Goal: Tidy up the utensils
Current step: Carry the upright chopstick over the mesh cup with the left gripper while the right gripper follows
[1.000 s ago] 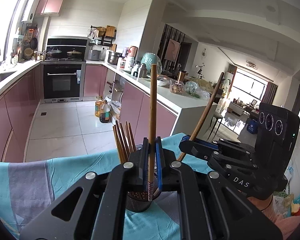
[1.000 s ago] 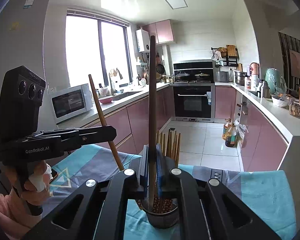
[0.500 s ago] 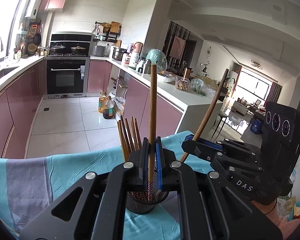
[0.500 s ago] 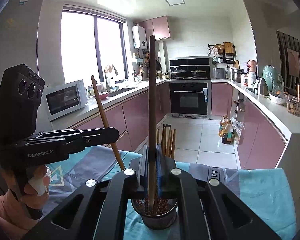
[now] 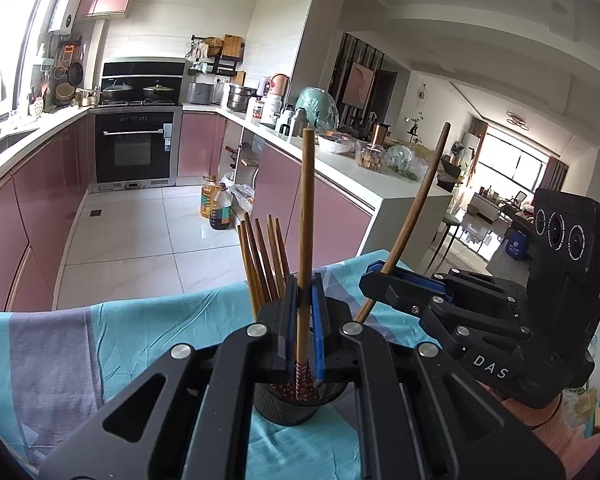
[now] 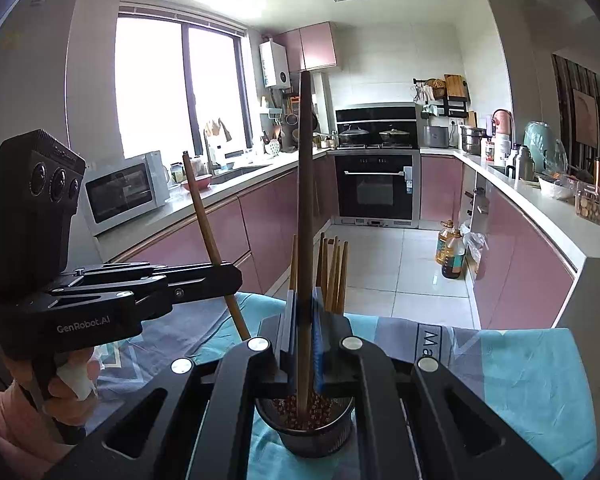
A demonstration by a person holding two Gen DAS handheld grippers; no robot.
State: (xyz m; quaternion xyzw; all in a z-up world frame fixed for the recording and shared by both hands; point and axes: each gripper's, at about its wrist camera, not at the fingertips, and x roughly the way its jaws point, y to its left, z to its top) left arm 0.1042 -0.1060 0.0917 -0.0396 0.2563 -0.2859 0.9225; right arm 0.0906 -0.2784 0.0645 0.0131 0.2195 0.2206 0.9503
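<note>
My left gripper is shut on a wooden chopstick, held upright with its patterned lower end over a dark mesh holder. My right gripper is shut on a darker chopstick, upright, its lower end inside the same holder. Several chopsticks stand in the holder, also seen in the right wrist view. Each gripper shows in the other's view: the right one with its slanted chopstick, the left one with its chopstick.
The holder stands on a table with a teal and grey cloth. Beyond the table edge are a tiled floor, pink cabinets, an oven, oil bottles and a cluttered counter.
Both grippers have sunk a little with their chopsticks, whose lower ends now sit deeper at the holder's mouth. Both stay shut.
</note>
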